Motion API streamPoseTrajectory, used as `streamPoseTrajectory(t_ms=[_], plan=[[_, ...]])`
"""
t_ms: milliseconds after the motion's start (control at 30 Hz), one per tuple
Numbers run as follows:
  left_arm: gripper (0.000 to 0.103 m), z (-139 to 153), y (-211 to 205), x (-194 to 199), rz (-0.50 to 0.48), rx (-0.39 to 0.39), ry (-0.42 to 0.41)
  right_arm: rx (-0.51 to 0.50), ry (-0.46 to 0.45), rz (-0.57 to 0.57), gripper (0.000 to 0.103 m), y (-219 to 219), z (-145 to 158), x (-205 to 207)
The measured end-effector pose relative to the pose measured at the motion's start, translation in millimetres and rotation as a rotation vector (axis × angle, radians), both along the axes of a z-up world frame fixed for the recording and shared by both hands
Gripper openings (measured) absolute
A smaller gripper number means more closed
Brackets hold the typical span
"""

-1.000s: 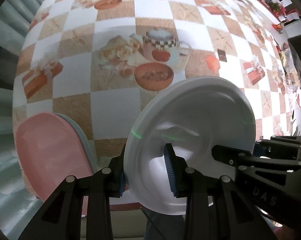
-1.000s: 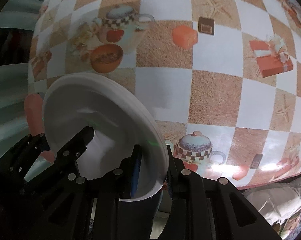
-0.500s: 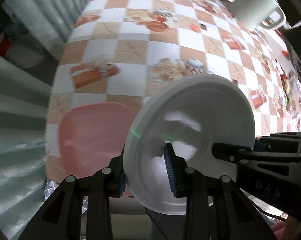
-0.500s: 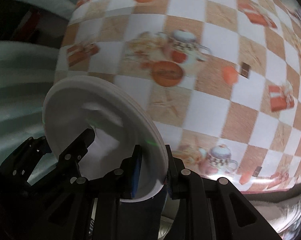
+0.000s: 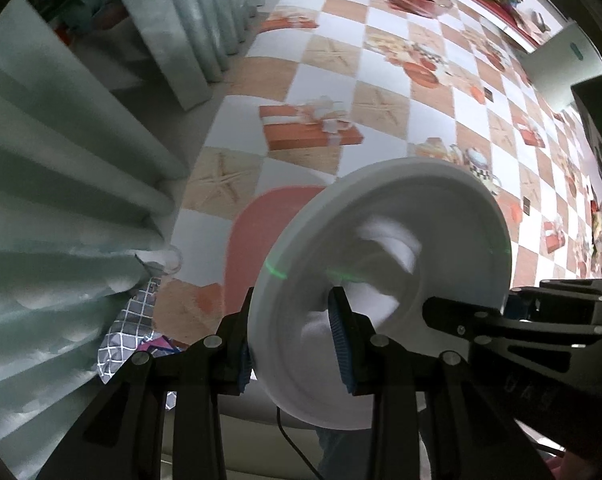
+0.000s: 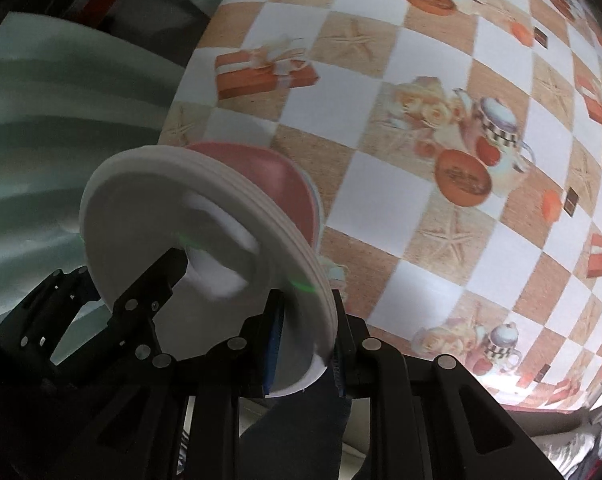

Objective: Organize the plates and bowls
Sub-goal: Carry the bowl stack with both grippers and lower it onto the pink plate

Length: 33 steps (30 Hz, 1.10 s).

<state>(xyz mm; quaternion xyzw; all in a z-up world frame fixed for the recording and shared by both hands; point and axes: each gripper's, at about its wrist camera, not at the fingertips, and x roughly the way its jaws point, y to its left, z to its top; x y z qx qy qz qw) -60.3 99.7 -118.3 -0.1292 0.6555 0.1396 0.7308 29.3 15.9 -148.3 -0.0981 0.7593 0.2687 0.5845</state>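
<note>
Gripping a stack of white plates (image 5: 385, 280) from both sides, the two grippers carry it in the air above the bench (image 5: 385, 64). The left gripper (image 5: 295, 344) has its fingers (image 5: 341, 344) closed tight on the rim nearest its camera, one blue pad inside the dish and one behind it. The right gripper (image 6: 305, 344) does the same on the opposite rim (you can see its black frame at the far edge in the left wrist view), fingers (image 6: 273, 340) pinched on the edge with little gap left.

From the right wrist view the rim shows several thin layers, so it's more than one plate, tilted up on edge toward the cameras.

Below and behind the stack, a pink plate (image 6: 277, 184) lies flat on the checkered tablecloth (image 6: 381, 184), near the bench edge by the pale green curtain (image 5: 61, 208). There's a paler rim peeking out under the pink one (can't tell what exactly). A white pot (image 5: 557, 60) sits at the far end.
</note>
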Motion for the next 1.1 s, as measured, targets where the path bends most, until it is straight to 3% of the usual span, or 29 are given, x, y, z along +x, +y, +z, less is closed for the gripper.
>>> streamPoseTrajectory(t_ms=[500,1100], plan=[[0.036,-9,20,-9,0.034,-0.014,0.008,-0.027,-0.002,0.038,0.024,41,-24,-6],[0.036,-17,18,-10,0.031,-0.021,0.021,-0.038,0.003,0.05,0.024,36,-25,-7]])
